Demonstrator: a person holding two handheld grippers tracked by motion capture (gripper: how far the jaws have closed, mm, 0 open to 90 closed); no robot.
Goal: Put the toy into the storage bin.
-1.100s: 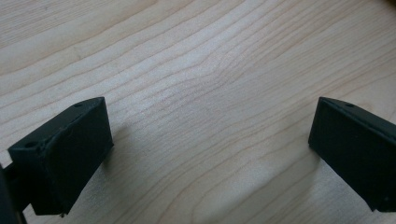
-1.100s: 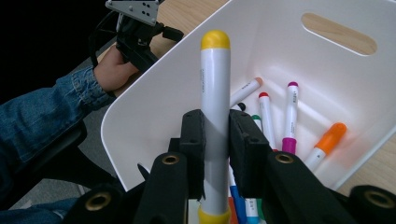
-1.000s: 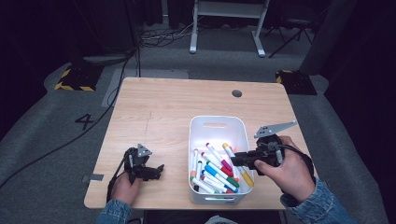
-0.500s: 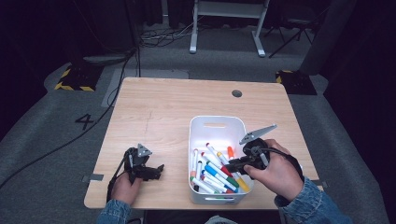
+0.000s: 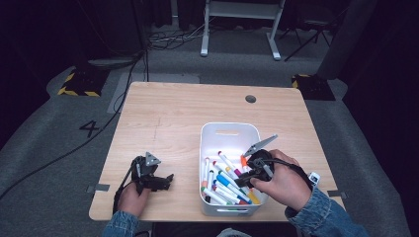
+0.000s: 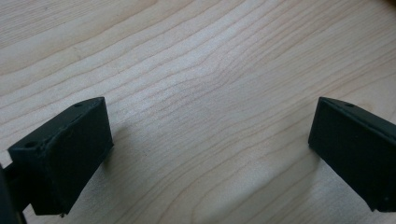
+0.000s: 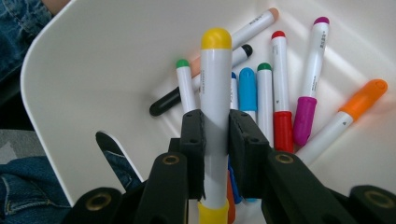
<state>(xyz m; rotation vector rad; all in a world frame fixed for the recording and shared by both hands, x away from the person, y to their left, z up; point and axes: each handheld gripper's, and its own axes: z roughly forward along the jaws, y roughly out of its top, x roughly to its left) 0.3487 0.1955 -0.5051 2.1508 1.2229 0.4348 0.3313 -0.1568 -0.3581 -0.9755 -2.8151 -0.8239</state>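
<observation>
A white bin (image 5: 228,132) on the near right of the wooden table (image 5: 173,118) holds several coloured markers (image 5: 222,185). My right gripper (image 5: 243,180) reaches down into the bin from its right side. In the right gripper view this gripper (image 7: 215,127) is shut on a white marker with a yellow cap (image 7: 215,79), which points towards the bin's wall (image 7: 93,70). Loose markers (image 7: 275,107) lie below it. My left gripper (image 5: 165,181) rests near the table's front left. Its jaws stand wide apart over bare wood (image 6: 210,93), with nothing between them.
A round cable hole (image 5: 250,98) sits near the table's far edge. The table's front edge (image 5: 148,216) runs just below both hands. A cable (image 5: 121,190) trails from the left gripper. A desk frame (image 5: 237,29) stands on the floor beyond the table.
My right hand has moved left and down from the bin's right rim into the bin, still shut on the marker. The left gripper has stayed put.
</observation>
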